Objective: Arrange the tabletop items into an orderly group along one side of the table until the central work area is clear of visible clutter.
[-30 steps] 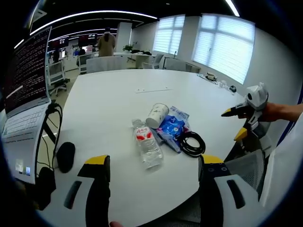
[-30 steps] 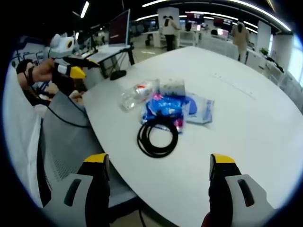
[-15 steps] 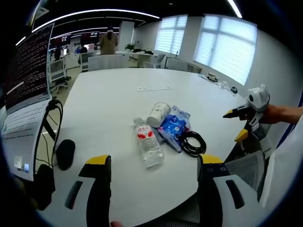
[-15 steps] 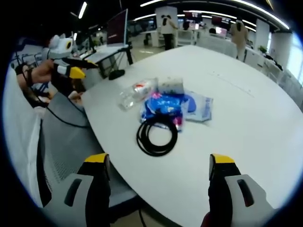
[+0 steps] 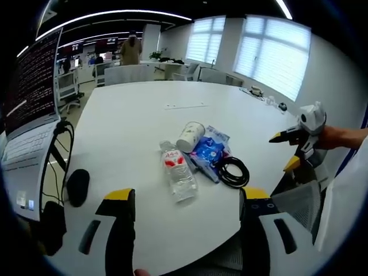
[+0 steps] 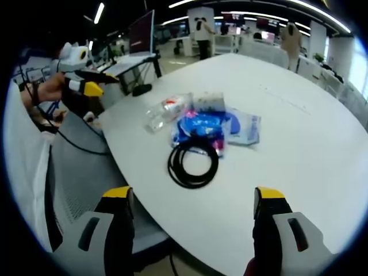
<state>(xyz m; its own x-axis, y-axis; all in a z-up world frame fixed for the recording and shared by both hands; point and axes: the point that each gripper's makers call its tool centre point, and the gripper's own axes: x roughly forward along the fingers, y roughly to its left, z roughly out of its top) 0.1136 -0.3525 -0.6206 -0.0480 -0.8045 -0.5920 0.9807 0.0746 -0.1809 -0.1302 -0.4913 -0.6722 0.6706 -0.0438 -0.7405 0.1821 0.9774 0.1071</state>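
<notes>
A water bottle (image 5: 177,176), a paper cup (image 5: 190,137), blue packets (image 5: 208,153) and a black cable (image 5: 232,172) lie bunched near the white table's (image 5: 132,115) edge. The left gripper (image 5: 186,198) and right gripper (image 6: 191,198) hover spread wide, holding nothing.

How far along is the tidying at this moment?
Nothing looks done yet. The water bottle, paper cup, blue packets and black cable coil lie clustered near the table edge. Both tongs, left and right, are open and hold nothing. All the arranging remains.
</notes>
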